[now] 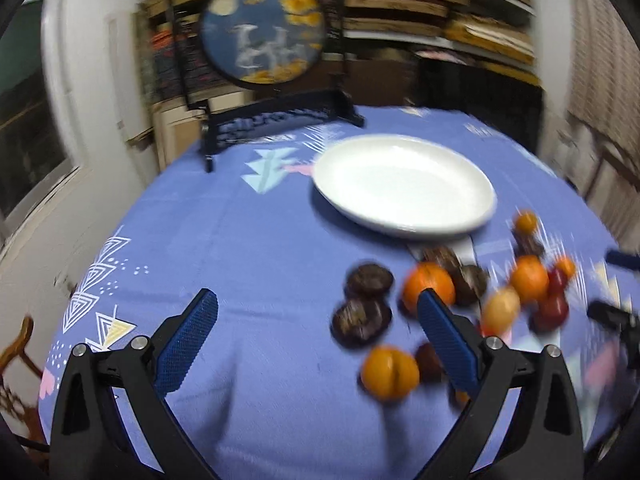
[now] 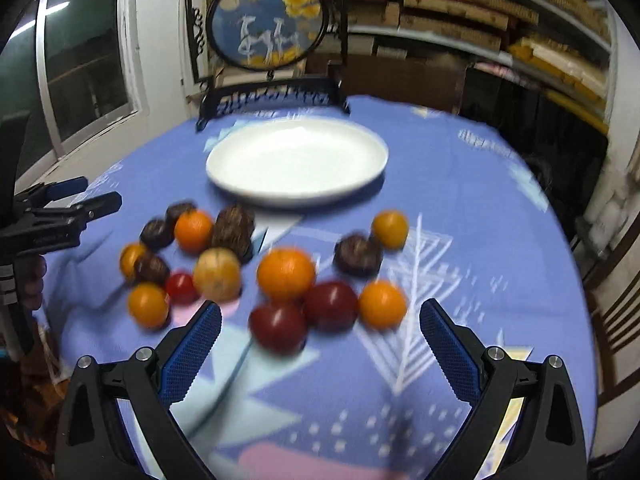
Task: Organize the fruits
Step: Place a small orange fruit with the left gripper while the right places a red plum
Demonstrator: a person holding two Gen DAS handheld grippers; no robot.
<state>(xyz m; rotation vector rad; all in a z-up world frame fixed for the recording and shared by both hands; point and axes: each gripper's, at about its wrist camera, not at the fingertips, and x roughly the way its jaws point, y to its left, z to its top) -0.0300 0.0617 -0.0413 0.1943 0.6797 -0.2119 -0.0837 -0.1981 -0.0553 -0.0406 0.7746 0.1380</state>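
shelves stand behind a blue tablecloth [image 2: 460, 208] with the white plate [image 2: 298, 160] empty at the far side. left gripper [image 1: 318, 324] and right gripper [image 2: 320, 330] are both wide and hold nothing. fruits [image 2: 286, 274] lie loose near the plate; they look round, light and easy to roll, so i would pinch one across its middle.

Behind my desk [image 2: 460, 208], covered in blue patterned cloth, stood crammed shelves [image 2: 480, 20], a white wall with window [image 2: 88, 64], and a round framed screen [image 2: 268, 20].
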